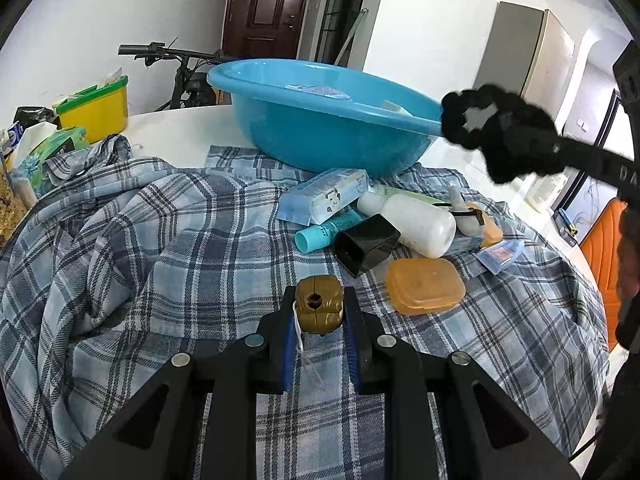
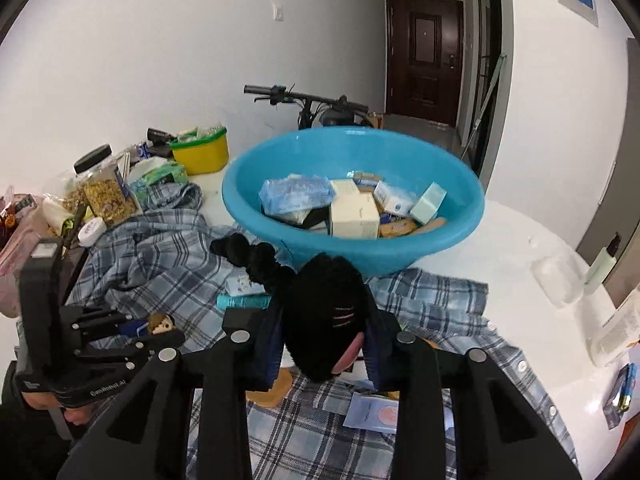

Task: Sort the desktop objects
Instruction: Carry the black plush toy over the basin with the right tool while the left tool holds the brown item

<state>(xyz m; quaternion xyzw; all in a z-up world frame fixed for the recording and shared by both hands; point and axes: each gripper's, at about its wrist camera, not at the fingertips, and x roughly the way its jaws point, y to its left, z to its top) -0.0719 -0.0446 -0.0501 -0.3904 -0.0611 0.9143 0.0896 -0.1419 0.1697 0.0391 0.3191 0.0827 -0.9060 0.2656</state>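
Note:
My left gripper (image 1: 319, 304) is shut on a small brown toy figure (image 1: 319, 296), held low over the plaid cloth (image 1: 160, 260). My right gripper (image 2: 326, 320) is shut on a black fluffy scrunchie (image 2: 320, 300). In the left wrist view that scrunchie (image 1: 500, 128) hangs in the air beside the right rim of the blue basin (image 1: 320, 136). The basin (image 2: 360, 248) holds several boxes and packets. On the cloth lie a tissue pack (image 1: 324, 196), a white bottle (image 1: 416, 220), a teal tube (image 1: 320, 234), a black cap (image 1: 366, 248) and an orange soap box (image 1: 424, 286).
A yellow tub (image 1: 96, 112) and a tissue box (image 1: 52, 148) stand at the back left, with a cereal jar (image 2: 104, 188) nearby. A bicycle (image 2: 304, 100) leans behind the table. Clear bottles (image 2: 560, 276) stand on the white tabletop at the right. An orange chair (image 1: 604, 240) is beyond the edge.

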